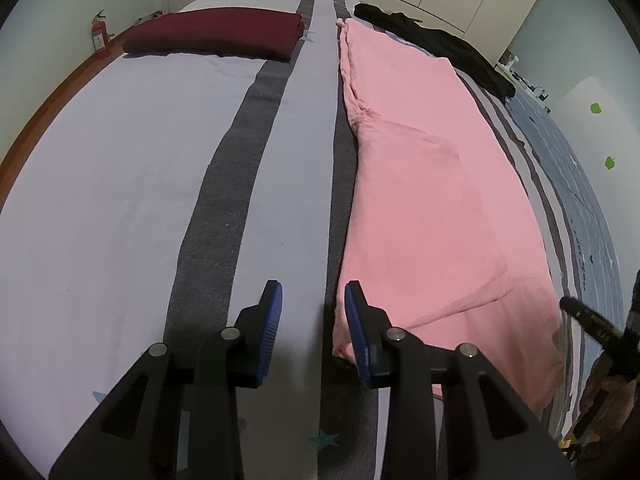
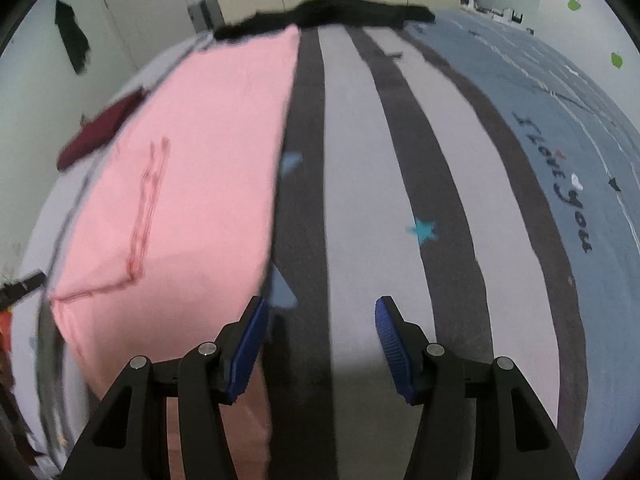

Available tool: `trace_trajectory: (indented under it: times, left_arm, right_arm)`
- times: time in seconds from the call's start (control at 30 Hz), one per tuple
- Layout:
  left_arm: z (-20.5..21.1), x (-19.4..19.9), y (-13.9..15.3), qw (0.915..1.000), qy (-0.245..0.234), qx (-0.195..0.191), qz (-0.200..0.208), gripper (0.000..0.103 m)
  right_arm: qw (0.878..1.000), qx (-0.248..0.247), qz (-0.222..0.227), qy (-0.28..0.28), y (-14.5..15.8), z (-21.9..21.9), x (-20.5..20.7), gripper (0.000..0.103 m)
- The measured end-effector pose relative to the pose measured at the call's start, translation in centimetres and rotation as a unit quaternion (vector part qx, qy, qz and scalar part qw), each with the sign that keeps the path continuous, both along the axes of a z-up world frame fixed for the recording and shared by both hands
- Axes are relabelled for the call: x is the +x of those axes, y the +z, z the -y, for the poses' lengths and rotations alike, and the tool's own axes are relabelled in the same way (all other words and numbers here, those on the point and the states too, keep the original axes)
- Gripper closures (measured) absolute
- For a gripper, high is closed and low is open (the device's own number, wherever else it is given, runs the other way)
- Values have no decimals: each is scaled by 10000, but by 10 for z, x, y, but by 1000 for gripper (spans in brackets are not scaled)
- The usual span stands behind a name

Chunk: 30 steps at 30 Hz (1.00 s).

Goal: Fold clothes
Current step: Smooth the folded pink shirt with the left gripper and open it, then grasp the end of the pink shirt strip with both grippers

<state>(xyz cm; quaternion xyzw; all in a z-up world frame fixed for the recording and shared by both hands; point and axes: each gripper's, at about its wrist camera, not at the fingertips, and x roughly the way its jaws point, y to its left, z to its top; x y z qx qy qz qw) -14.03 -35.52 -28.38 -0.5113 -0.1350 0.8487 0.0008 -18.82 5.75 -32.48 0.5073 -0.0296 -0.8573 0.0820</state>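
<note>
On the bed (image 1: 120,184), far left: folded maroon garment (image 1: 216,36) near the far edge, on the striped sheet. Left gripper (image 1: 313,332) hovers over a grey stripe, jaws released, nothing between them; its right finger sits just beside the pink garment (image 1: 432,208), which lies flat and lengthwise. Black clothing (image 1: 452,46) is heaped beyond it. Right gripper (image 2: 320,344) jaws also released, over bare sheet, pink garment's edge at its left finger.

pink garment (image 1: 432,200); maroon folded cloth (image 1: 216,34); black clothes (image 1: 452,46); bed sheet (image 1: 120,168) pale lilac, dark grey stripes, teal stars.
</note>
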Motion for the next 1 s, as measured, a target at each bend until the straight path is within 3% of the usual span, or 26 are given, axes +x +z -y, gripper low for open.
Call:
trace_trajectory:
  times: [0.17, 0.4, 0.57, 0.67, 0.77, 1.0]
  left_arm:
    - [-4, 0, 2, 10000, -45, 5, -11, 74]
    - [-4, 5, 2, 10000, -49, -4, 10, 74]
    - [0, 8, 3, 10000, 58, -26, 17, 74]
    - [3, 11, 4, 9999, 117, 54, 0, 73]
    - [1, 13, 3, 9998, 75, 159, -6, 64]
    - [-20, 7, -16, 9990, -190, 378, 130, 59]
  right_arm:
    - [9998, 57, 68, 202, -10, 20, -6, 51]
    - [9995, 138, 291, 64, -28, -4, 17, 51]
    - [9991, 175, 360, 147, -21, -10, 26, 51]
    - [9996, -43, 262, 106, -11, -10, 20, 51]
    - [9994, -281, 168, 79, -3, -8, 11, 51]
    - [9977, -478, 367, 294, -24, 17, -17, 51]
